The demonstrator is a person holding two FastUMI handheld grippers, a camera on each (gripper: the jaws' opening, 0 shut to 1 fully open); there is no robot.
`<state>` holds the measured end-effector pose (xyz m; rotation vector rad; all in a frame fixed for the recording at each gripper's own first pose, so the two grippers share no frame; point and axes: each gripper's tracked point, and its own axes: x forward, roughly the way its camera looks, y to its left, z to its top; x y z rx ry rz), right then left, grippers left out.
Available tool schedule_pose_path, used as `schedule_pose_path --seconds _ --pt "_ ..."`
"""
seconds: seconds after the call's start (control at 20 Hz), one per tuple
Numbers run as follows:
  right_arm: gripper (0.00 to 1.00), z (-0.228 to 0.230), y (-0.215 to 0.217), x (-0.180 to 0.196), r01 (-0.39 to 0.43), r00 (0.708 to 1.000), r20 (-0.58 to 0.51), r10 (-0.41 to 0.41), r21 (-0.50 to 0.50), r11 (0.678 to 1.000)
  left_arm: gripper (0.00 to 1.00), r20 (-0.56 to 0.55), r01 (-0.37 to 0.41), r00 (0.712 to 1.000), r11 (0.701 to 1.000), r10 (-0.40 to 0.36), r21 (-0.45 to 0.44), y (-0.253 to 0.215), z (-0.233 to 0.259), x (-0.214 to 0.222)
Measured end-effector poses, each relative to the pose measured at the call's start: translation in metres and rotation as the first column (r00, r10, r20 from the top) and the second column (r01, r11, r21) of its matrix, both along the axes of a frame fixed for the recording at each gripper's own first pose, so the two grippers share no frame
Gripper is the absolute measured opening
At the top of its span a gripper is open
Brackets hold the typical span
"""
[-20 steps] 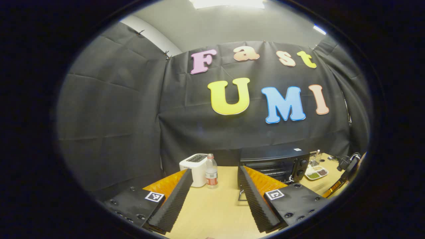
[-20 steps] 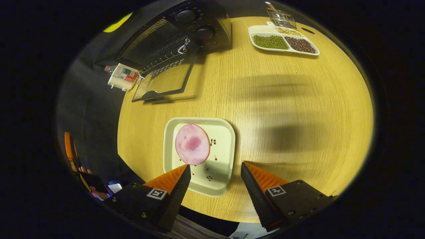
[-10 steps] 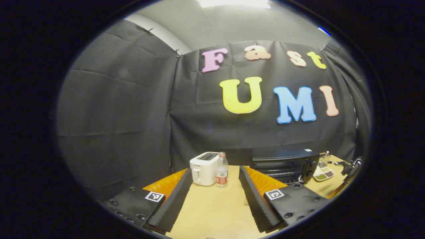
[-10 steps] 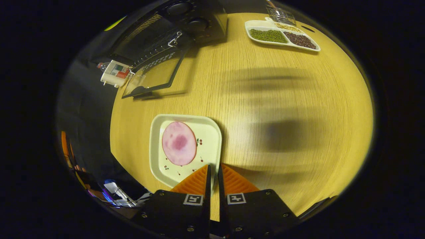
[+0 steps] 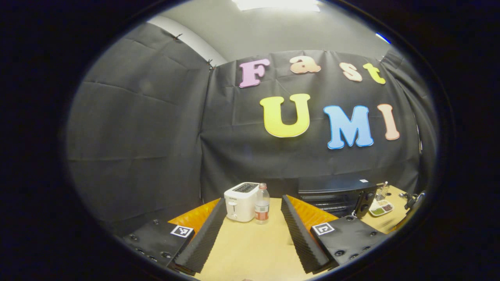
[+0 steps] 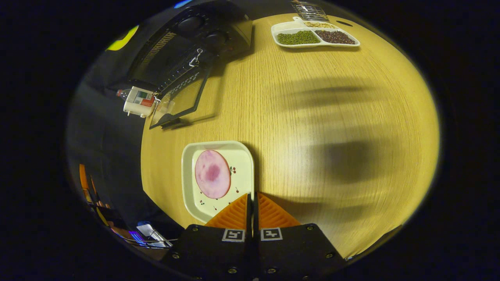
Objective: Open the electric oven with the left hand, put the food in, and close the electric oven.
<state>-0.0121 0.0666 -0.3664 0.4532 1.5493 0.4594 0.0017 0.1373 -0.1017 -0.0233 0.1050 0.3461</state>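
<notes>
Legibly, nothing can be read: the bottle [image 5: 262,203] carries a red label and the toaster [image 5: 241,201] a small mark, both too small to make out.

Containers: a cream square plate [image 6: 242,177] with small cherry prints lies on the wooden table [image 6: 312,117] and holds one round pink slice of ham [image 6: 212,174]. A divided white dish [image 6: 314,36] at 12 o'clock in the right gripper view holds green beans, dark beans and a paler kind. The electric oven [image 6: 183,50] stands at 11 o'clock in that view, its glass door [image 6: 181,99] folded down flat toward the table.

Pose: the right gripper [image 6: 252,197] points down at the table, fingers drawn together on the plate's right rim at its near corner. The left gripper [image 5: 253,203] is held level above the table, fingers spread wide with nothing between them, facing the toaster and bottle; the oven sits at 3 o'clock in its view.
</notes>
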Motion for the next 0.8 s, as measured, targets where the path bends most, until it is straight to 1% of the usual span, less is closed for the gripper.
schedule_pose_path --seconds 0.05,0.1,0.15,0.35,0.55,0.7,0.8 --pt "0.01 0.003 0.003 -0.003 0.024 1.000 -0.014 -0.024 0.028 0.999 0.90 0.002 0.004 1.000 1.000 -0.004 0.006 -0.001 0.001 0.001" --pt "0.00 0.004 0.004 -0.005 0.040 0.999 -0.018 -0.039 0.041 0.998 0.90 0.005 0.008 1.000 1.000 -0.008 0.008 -0.003 0.003 0.002" --pt "0.00 0.004 0.005 -0.006 0.052 0.998 -0.019 -0.052 0.047 0.998 0.95 0.006 0.014 1.000 1.000 -0.014 0.007 -0.005 0.003 0.004" --pt "0.00 0.019 0.013 -0.008 0.105 0.994 -0.033 -0.102 0.103 0.989 0.98 -0.002 0.035 0.999 0.999 -0.035 -0.002 -0.013 0.001 0.010" --pt "0.00 0.050 0.035 0.004 0.169 0.986 -0.032 -0.165 0.178 0.970 0.97 0.006 0.051 0.999 0.999 -0.051 -0.003 -0.020 0.002 0.019" --pt "0.00 0.071 0.053 0.018 0.194 0.981 -0.008 -0.196 0.213 0.958 0.95 0.010 0.063 0.998 0.998 -0.063 -0.007 -0.024 0.000 0.027" --pt "0.00 0.081 0.065 0.030 0.224 0.973 0.005 -0.232 0.226 0.948 0.94 0.007 0.070 0.998 0.997 -0.070 -0.018 -0.025 -0.003 0.034"
